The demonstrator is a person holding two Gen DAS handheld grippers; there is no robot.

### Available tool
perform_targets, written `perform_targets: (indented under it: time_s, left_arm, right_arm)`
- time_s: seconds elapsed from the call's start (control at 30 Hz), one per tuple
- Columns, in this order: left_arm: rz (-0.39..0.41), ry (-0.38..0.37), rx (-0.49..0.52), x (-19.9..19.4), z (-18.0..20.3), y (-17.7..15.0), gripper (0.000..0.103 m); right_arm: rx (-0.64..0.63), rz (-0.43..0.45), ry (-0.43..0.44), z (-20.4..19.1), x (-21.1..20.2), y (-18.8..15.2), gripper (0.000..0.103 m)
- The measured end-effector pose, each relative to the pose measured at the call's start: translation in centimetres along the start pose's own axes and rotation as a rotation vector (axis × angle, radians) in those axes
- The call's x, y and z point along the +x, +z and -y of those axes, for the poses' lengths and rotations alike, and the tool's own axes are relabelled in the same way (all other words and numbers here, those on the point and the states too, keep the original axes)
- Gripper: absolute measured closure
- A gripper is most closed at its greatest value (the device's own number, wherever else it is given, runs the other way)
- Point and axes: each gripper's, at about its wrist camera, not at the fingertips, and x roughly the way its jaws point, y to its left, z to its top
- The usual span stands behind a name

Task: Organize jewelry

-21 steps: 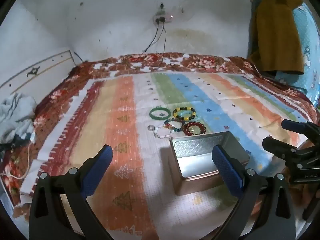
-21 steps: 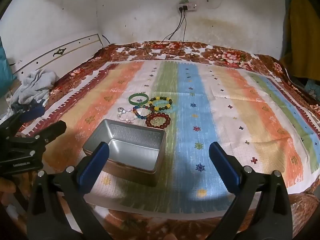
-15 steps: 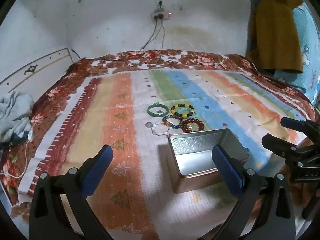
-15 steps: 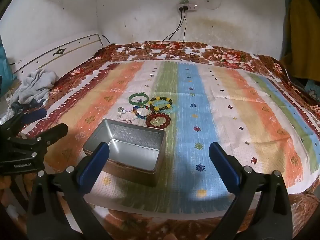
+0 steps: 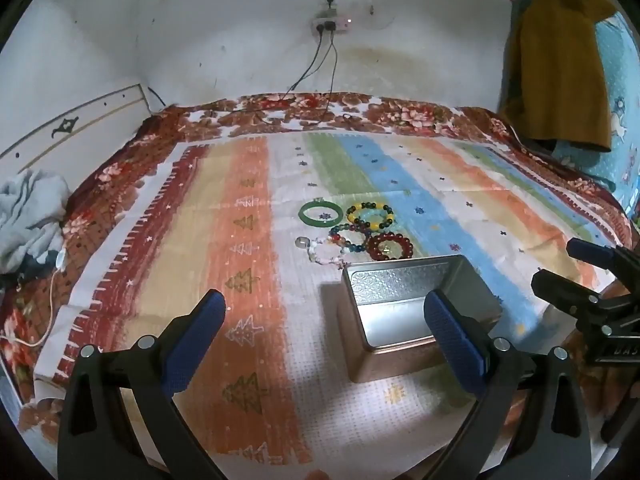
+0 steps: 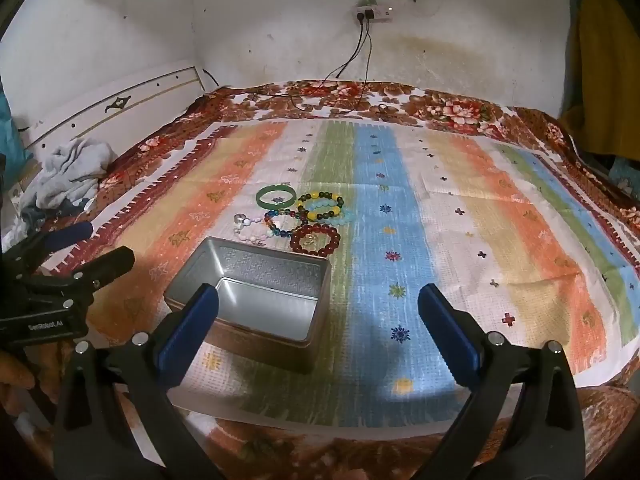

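Bracelets (image 6: pixel 304 216) all lie beside tin (image 6: pixel 256 300); tin empty. My left gripper (image 5: pixel 324 320), right gripper (image 6: pixel 318 316) jaws wide, holding nothing. Nothing sorted yet, I judge.

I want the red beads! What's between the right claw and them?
The open metal tin partly; beyond it the red bead bracelet lies on striped cloth, per the right wrist view.

This is a bedroom in a home. A big bed (image 6: pixel 460 208) fills the room. It has a stripy cloth (image 6: pixel 400 240) on top of a flowery blanket (image 6: pixel 452 110). At the left end of the bed is a white headboard (image 6: pixel 120 104), with some crumpled grey clothes (image 6: pixel 68 172) beside it. Behind the bed is a stained white wall with a plug socket (image 6: pixel 372 12) and hanging wires. A brown top (image 5: pixel 560 64) hangs to the right of the bed.
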Motion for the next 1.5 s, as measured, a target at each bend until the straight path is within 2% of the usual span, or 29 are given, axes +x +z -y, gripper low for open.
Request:
perform_targets:
  time_s: [0.33,1.0,1.5]
  left_arm:
    - [-0.008,0.019,0.012,0.2,0.2,-0.1,0.006]
    - [-0.008,0.032,0.018,0.2,0.1,-0.3,0.006]
    - [-0.041,0.051,0.016,1.3,-0.2,-0.2,0.006]
  right_arm:
    - [0.010,-0.015,-0.025,0.3,0.2,-0.2,0.005]
    - [-0.017,-0.001,-0.009,-0.1,0.1,-0.1,0.005]
    - [0.055,-0.032,0.032,1.2,1.5,1.0,0.005]
